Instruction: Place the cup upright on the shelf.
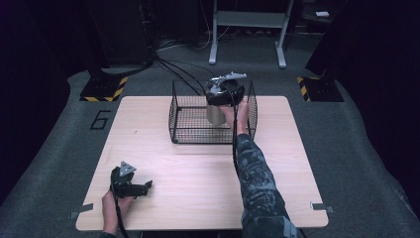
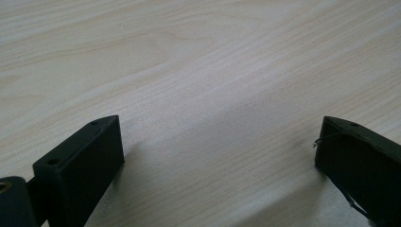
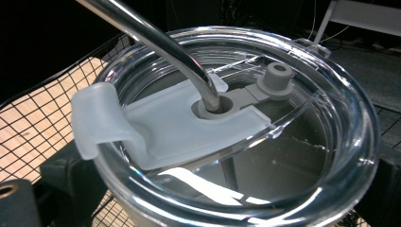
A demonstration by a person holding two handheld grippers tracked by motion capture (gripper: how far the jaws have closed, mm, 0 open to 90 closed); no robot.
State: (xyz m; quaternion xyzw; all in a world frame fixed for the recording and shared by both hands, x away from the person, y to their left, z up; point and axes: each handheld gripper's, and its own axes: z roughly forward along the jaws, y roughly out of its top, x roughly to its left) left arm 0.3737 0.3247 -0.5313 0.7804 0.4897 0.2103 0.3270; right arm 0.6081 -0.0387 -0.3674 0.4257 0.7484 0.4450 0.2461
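Note:
A metal tumbler [image 1: 215, 114] stands upright inside a black wire basket [image 1: 178, 119] at the far middle of the table. My right gripper [image 1: 218, 105] reaches into the basket from above and is shut on the tumbler. In the right gripper view its clear lid [image 3: 227, 118] and bent metal straw [image 3: 161, 42] are very close, with a black jaw on either side of the tumbler body. My left gripper [image 1: 143, 188] rests at the table's front left, open, with bare wood between the jaws of the left gripper [image 2: 217, 137].
The light wooden table [image 1: 198, 183] has grey carpet around it. Cables, a white stand leg [image 1: 214, 44] and yellow-black striped bases lie beyond the far edge. The basket's mesh wall [image 3: 42, 104] rises close beside the tumbler.

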